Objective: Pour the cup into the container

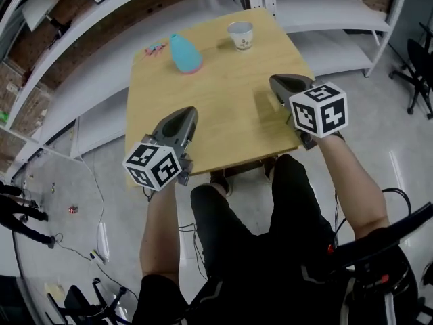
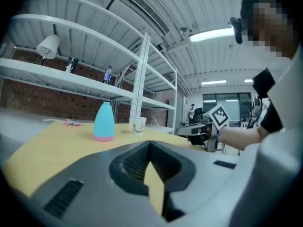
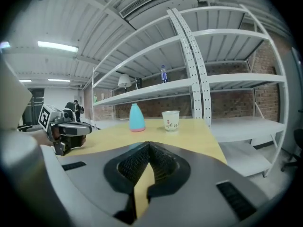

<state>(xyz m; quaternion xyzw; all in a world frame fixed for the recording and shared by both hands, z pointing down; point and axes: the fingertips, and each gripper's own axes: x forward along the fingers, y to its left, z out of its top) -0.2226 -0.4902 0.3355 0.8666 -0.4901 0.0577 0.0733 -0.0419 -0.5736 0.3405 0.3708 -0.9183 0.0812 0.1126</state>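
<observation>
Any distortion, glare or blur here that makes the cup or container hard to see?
Head view: fisheye bends the shelves, light even, cup and container sharp, soft shadows on the table. Left gripper view: dark round vignette, ceiling lamp blown out. Right gripper view: same vignette, curved shelves, cup and container small but clear.

cup [image 1: 240, 34]: contents unseen, print unreadable | pink item [image 1: 155, 48]: too small to identify
</observation>
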